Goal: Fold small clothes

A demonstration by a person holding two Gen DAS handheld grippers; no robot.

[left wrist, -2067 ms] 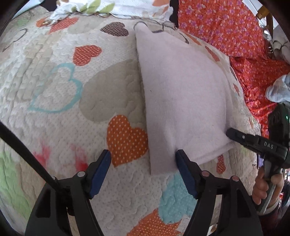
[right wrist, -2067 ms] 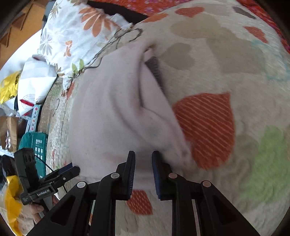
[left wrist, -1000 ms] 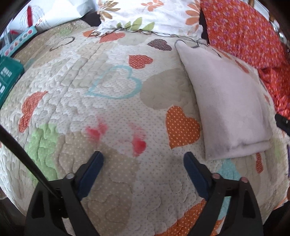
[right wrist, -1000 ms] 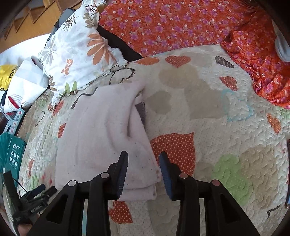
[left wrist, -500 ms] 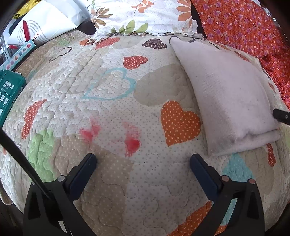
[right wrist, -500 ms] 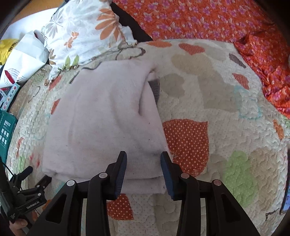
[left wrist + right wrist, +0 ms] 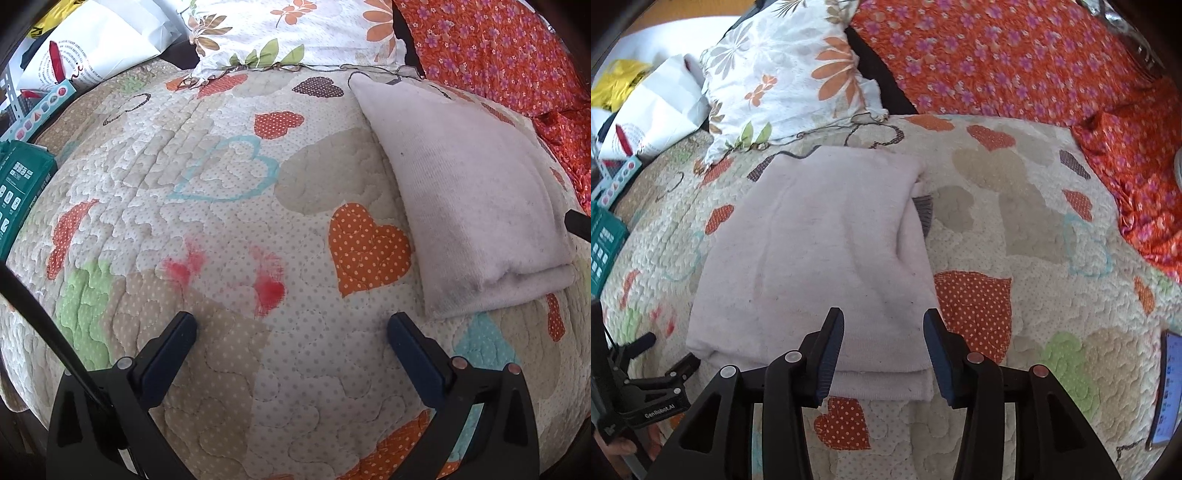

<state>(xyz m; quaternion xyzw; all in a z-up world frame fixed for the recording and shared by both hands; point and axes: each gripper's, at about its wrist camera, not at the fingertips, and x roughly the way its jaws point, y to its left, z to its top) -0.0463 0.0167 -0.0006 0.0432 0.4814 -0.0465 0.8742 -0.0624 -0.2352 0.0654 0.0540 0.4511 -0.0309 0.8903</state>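
A pale pink garment [image 7: 820, 258] lies folded flat on the heart-patterned quilt [image 7: 1015, 229]; a grey cuff [image 7: 923, 216] sticks out at its right edge. It also shows in the left wrist view [image 7: 469, 192] at the right. My right gripper [image 7: 882, 328] is open and empty, hovering over the garment's near edge. My left gripper [image 7: 291, 325] is open wide and empty over bare quilt [image 7: 221, 221], left of the garment. The left gripper also shows in the right wrist view [image 7: 661, 350] at the lower left.
A floral pillow [image 7: 790, 77] and an orange flowered cloth [image 7: 1015, 55] lie at the back. A white bag [image 7: 92, 48] and a green box [image 7: 18, 184] sit off the left edge. A phone [image 7: 1167, 387] lies at the right.
Both grippers have let go of the garment and pulled back from it. The right gripper's jaws have opened wider. The left gripper has shifted left over bare quilt.
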